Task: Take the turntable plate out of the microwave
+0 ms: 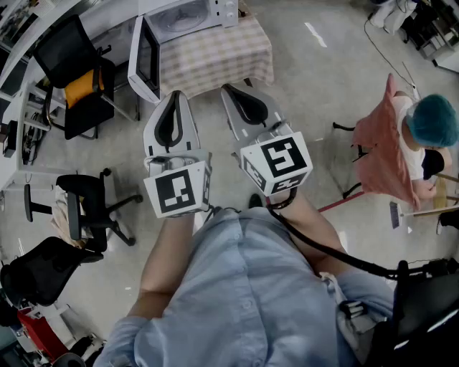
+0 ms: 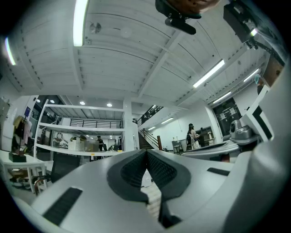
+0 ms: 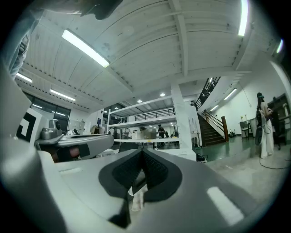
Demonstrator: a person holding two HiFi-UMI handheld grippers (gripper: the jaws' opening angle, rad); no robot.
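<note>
Both grippers are held side by side, level, with nothing in them. The left gripper point(image 1: 174, 98) has its jaws pressed together, and so does the right gripper point(image 1: 229, 90). Ahead of their tips stands a table point(image 1: 215, 61) with the microwave point(image 1: 215, 11) on it. Its door point(image 1: 145, 57) is swung open just ahead of the left gripper. The plate point(image 1: 176, 20) shows as a pale round shape inside the cavity, beyond both grippers and apart from them.
</note>
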